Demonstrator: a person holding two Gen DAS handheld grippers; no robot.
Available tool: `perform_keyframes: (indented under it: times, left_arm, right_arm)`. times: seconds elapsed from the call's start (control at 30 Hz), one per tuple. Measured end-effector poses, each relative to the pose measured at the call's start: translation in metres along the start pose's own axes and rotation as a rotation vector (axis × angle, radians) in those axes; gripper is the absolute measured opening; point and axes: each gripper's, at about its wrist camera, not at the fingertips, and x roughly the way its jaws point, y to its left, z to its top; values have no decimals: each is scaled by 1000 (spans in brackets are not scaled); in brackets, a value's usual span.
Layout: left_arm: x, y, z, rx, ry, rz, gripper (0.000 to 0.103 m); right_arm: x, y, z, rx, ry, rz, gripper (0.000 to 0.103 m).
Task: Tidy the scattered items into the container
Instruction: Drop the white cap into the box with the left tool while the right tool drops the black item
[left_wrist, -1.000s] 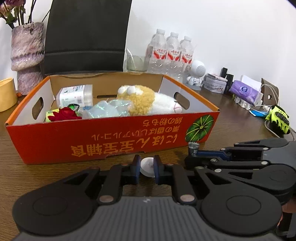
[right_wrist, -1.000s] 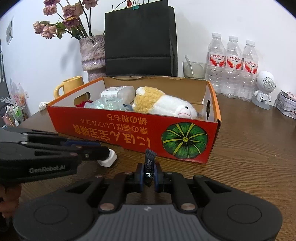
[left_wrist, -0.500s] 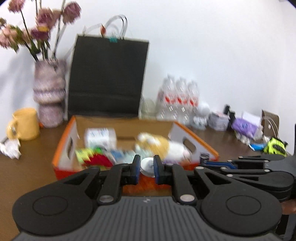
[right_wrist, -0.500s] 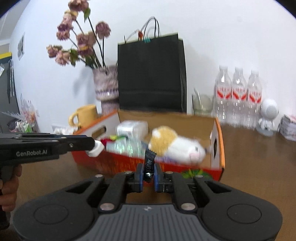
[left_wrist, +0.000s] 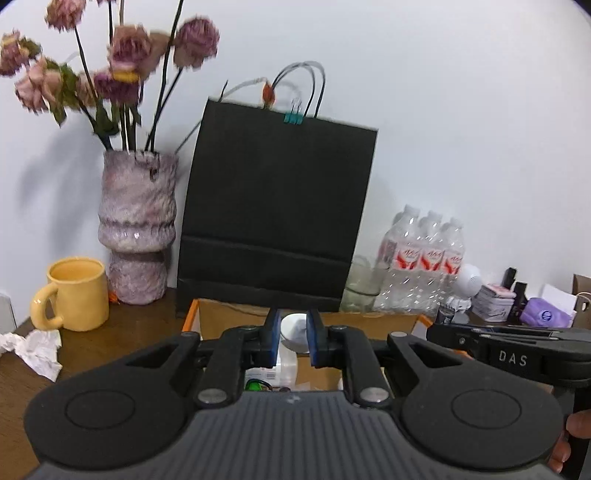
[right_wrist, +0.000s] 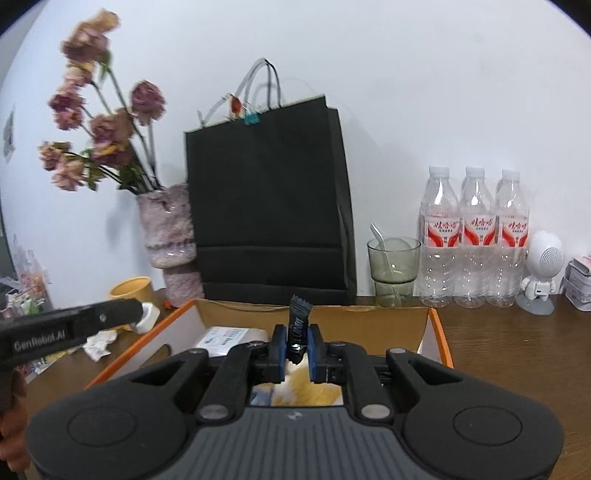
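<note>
Bottom centre of both views: left gripper (left_wrist: 291, 338) clamped on white cap (left_wrist: 293, 328), right gripper (right_wrist: 297, 345) on candy (right_wrist: 298, 328), above box (right_wrist: 437, 328). Next up, probably just drop both.

left wrist: above the box (left_wrist: 369, 317), facing the black bag (left_wrist: 275, 218)
right wrist: same, close
shared: bag, bottles (right_wrist: 474, 240)

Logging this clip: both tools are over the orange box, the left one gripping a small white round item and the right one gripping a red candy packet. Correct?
Not quite. The right tool grips a black candy packet, not red, as the right wrist view shows. The rest holds: the left tool grips the white round item over the orange box.
</note>
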Motion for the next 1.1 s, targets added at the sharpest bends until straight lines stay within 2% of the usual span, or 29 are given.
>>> perform_keyframes:
  times: [0.17,0.37,0.43,0.47,0.53,0.57,0.6,0.63,0.8,1.1]
  left_arm:
    - [15,0,-10,8,50,6,15]
    - [19,1,-14,13,69,13,15]
    - [20,3,-14,6,76,13,15]
    - [21,5,-14,-9,79,16,19]
    - [21,8,-13,-42,80,37,62]
    - [20,10,-12,-59,77,64,102]
    - [19,11,-12,-71,62,100,103]
    - [19,11,-10,-69,60,119,103]
    - [19,9,-7,-38,82,146,103]
    - [18,1,-8,-1,100,147,103]
  right_arm:
    - [16,-2,-9,0,54,-31,10]
    - [19,-4,-14,-4,74,-48,10]
    - [20,-4,-15,-6,83,-54,11]
    - [20,-4,-15,-7,90,-54,14]
    - [20,-5,-14,-9,106,-65,53]
    - [19,-4,-14,-10,108,-73,95]
    - [18,-3,-14,-17,105,-80,102]
    - [18,-1,-13,-25,106,-86,103]
    - [16,3,-11,-44,104,-100,103]
    - [12,2,-9,-37,100,-102,103]
